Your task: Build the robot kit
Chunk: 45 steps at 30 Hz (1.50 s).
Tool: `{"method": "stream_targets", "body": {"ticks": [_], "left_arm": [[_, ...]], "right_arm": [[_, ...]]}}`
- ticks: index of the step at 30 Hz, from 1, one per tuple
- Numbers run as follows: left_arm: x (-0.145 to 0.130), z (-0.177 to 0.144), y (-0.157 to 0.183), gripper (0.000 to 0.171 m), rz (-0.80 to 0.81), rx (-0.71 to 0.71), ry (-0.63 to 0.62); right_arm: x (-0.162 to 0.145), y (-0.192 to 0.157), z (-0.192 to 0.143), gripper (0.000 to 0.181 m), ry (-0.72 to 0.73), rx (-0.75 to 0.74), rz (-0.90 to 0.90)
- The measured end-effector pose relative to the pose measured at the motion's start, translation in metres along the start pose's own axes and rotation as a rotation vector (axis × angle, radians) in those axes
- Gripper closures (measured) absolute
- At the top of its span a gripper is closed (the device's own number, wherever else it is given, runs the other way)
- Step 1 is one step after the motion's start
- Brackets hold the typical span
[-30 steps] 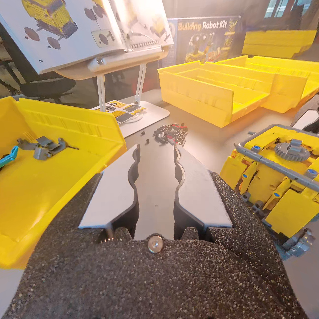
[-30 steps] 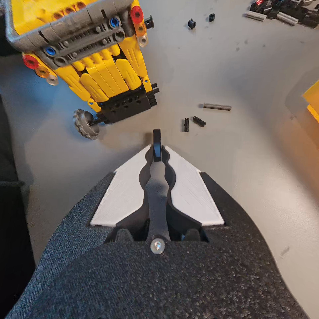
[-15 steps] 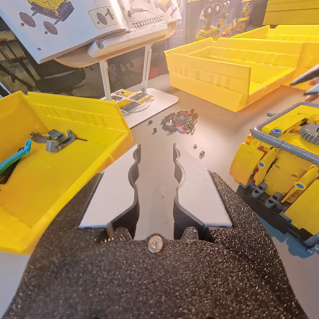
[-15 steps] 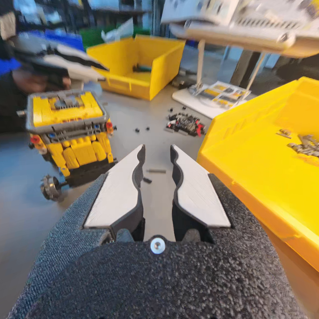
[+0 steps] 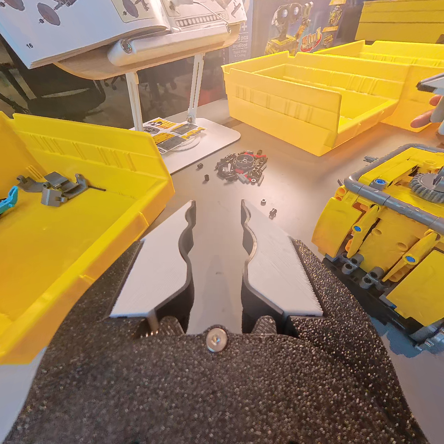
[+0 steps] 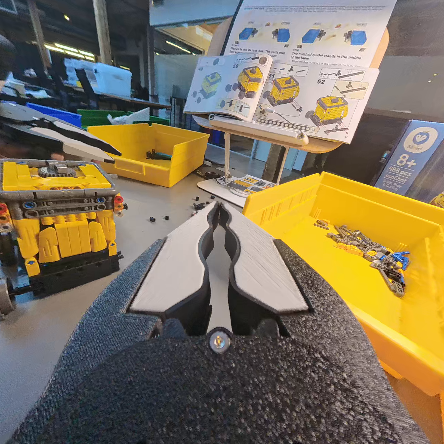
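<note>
Left gripper (image 5: 217, 206): fingers spread wide with nothing between them, hanging over bare counter (image 5: 216, 240) between a yellow bin (image 5: 72, 228) and the yellow brick model (image 5: 384, 235).
Right gripper (image 6: 219, 206): fingers pressed together at the tips, nothing visibly pinched; tips near the rim of another yellow bin (image 6: 360, 288).
Model: boxy, grey-framed, with a gear on top (image 6: 56, 171); cut off at the frame edge in both views, a wheel only partly seen.
Hidden: the loose-parts pile (image 5: 241, 167) lies partly behind the right fingers in the right wrist view; its small pieces are hard to tell apart.
Bin contents: grey and blue pieces (image 6: 374, 252) in the right bin; grey pieces (image 5: 55, 189) in the left one.
Cut off: a hand (image 5: 430, 113) at the left view's right edge.
Counter: grey, smooth, with scattered black pins (image 5: 272, 212).
Room: instruction booklet (image 6: 276, 96) on a stand, kit box (image 6: 413, 158), dim workshop behind, blurred.
</note>
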<state>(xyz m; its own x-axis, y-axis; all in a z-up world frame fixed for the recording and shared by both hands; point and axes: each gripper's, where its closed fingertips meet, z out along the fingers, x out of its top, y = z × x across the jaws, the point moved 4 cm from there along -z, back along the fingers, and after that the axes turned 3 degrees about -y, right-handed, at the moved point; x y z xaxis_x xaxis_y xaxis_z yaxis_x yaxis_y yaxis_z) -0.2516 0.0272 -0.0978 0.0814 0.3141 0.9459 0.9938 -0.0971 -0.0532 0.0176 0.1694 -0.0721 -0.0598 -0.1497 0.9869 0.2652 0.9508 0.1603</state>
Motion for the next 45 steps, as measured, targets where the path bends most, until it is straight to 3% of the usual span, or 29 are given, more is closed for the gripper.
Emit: {"method": "stream_targets", "body": {"ticks": [5, 11, 15, 19, 25, 34, 45], "left_arm": [[0.005, 0.017, 0.007, 0.138, -0.016, -0.070, -0.023], [0.034, 0.088, 0.024, 0.140, 0.052, -0.244, -0.118], [0.025, 0.150, 0.034, 0.134, 0.062, -0.346, -0.271], [0.008, 0.184, 0.028, 0.129, 0.128, -0.313, -0.365], [0.007, 0.191, 0.025, 0.140, 0.141, -0.312, -0.384], [0.006, 0.195, 0.023, 0.142, 0.155, -0.325, -0.420], [0.024, 0.189, 0.018, 0.146, 0.124, -0.324, -0.359]], "right_arm": [[-0.003, -0.003, 0.001, 0.175, -0.033, -0.018, -0.028], [-0.003, -0.004, 0.001, 0.173, -0.043, -0.020, -0.026], [-0.003, -0.004, -0.001, 0.173, -0.039, -0.026, -0.026], [-0.003, 0.001, -0.004, 0.173, -0.030, -0.037, 0.009], [-0.005, 0.005, -0.003, 0.173, -0.043, -0.037, 0.045], [-0.006, 0.003, -0.003, 0.173, -0.050, -0.032, 0.042], [-0.006, 0.003, -0.003, 0.173, -0.049, -0.031, 0.046]]}}
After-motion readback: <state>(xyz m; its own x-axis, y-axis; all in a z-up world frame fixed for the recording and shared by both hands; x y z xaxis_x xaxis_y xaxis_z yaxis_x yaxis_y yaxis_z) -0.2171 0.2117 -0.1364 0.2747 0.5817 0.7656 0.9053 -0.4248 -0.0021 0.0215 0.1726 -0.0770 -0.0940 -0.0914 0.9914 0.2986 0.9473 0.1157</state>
